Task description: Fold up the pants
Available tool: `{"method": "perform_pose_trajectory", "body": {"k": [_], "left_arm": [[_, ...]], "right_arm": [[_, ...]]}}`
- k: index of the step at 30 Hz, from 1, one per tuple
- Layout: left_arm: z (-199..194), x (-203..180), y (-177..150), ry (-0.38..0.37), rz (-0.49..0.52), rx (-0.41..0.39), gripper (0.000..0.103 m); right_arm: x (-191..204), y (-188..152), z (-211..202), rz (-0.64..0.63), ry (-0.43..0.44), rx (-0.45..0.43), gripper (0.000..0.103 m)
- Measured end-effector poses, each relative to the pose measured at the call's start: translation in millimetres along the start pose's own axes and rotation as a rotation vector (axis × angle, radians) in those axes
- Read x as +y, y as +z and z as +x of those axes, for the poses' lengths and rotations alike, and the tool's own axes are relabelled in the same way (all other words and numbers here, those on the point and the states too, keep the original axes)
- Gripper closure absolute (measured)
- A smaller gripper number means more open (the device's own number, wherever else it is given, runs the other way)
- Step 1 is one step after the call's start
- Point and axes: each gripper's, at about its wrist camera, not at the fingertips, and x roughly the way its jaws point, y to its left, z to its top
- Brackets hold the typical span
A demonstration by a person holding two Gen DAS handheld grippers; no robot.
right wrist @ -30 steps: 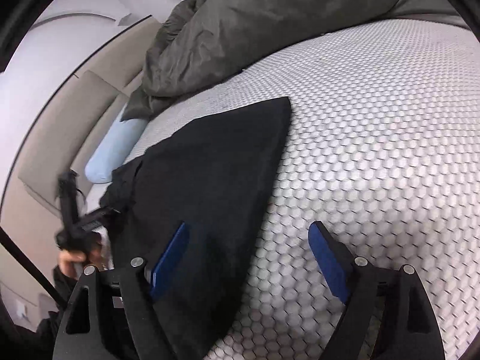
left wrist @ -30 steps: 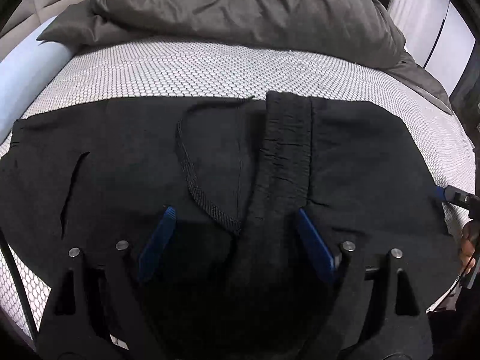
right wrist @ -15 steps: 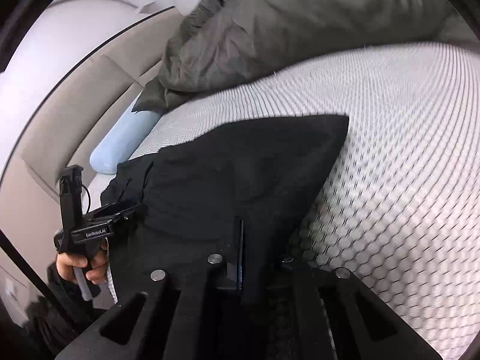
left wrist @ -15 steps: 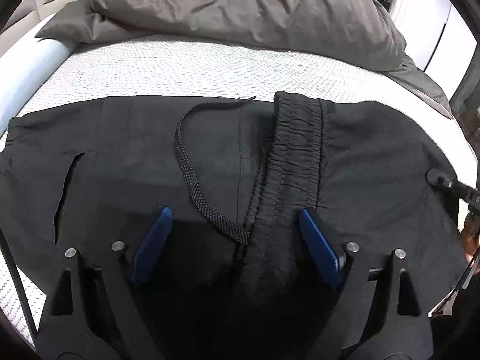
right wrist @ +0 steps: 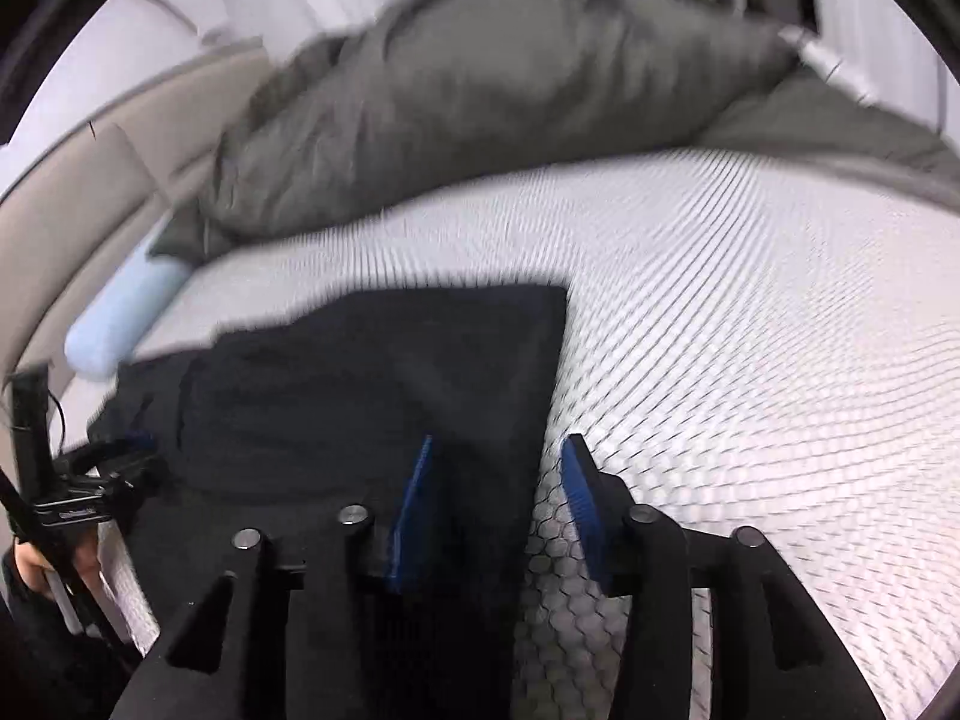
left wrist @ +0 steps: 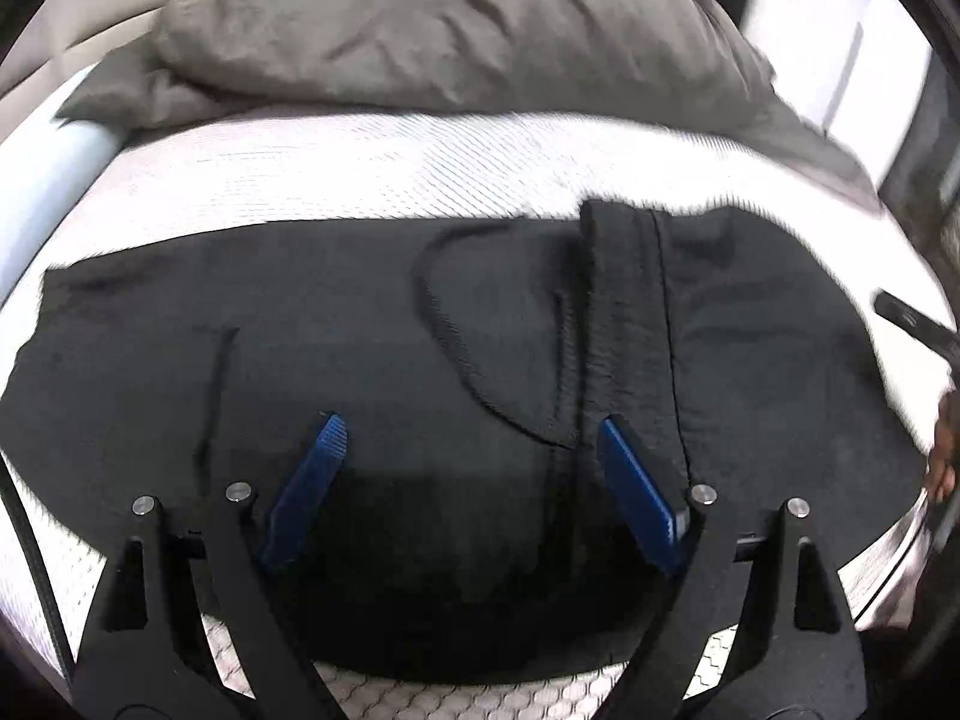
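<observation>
On the mattress (left wrist: 384, 180) lie the pants (left wrist: 336, 348), black, spread flat across its near part, seemingly already folded once: waistband (left wrist: 624, 312) runs away from the camera right of centre, drawstring (left wrist: 438, 324) loops loose on top beside it

- Fabric: soft, limp, light by the look; judged to sag and drape from any grip point, no stiffness to carry a fold by itself. Matte knit on a textured cover, so it should drag rather than slide
- Waistband is ribbed and thicker, the firmest place to pinch. Corners and hem edges next best; a mid-panel pinch would likely lift one layer only
- Drawstring could snag or trail out of the fold; best tucked in
- Left gripper (left wrist: 468, 450): jaws spread wide over the cloth, nothing clamped; whether the pads touch the cloth I cannot tell
- Right gripper (right wrist: 495, 462): jaws opening, about half apart, astride the right edge of the pants; pads not pressing on it; frame blurred
- Beyond: grey duvet (left wrist: 456, 30) heaped at the far side, pale blue bolster (right wrist: 120, 324) left of it
</observation>
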Motion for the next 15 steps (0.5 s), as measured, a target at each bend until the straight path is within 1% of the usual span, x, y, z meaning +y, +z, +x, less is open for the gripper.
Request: {"method": "perform_pose_trajectory", "body": {"k": [1, 2, 3, 5, 8, 10, 11, 13, 14, 15], "left_arm": [[-9, 3, -2, -0.013, -0.028, -0.029, 0.018], [-15, 4, -3, -0.021, -0.04, -0.047, 0.018], [-23, 2, -5, -0.027, -0.041, -0.069, 0.018], [-33, -11, -11, -0.041, -0.007, -0.114, 0.018], [-32, -40, -20, -0.036, 0.071, -0.129, 0.018], [-21, -60, -25, -0.054, 0.141, -0.093, 0.018], [-13, -70, -30, -0.047, 0.182, -0.069, 0.019], [3, -83, -38, 0.015, 0.273, -0.022, 0.021], [9, -84, -42, 0.012, 0.299, -0.002, 0.02], [13, -80, -44, -0.002, 0.295, 0.012, 0.017]], "right_arm": [[6, 0, -10, -0.003, 0.016, -0.03, 0.046], [18, 0, -18, -0.024, 0.04, -0.054, 0.038], [31, -3, -23, -0.05, 0.055, -0.066, 0.034], [64, -12, -20, -0.112, 0.094, -0.043, 0.034], [108, -29, 2, -0.182, 0.135, 0.04, 0.034], [136, -44, 22, -0.262, 0.148, 0.096, 0.034], [146, -51, 33, -0.304, 0.138, 0.125, 0.034], [153, -64, 53, -0.368, 0.086, 0.194, 0.034], [151, -68, 59, -0.393, 0.058, 0.207, 0.035], [145, -69, 58, -0.403, 0.031, 0.2, 0.035]]}}
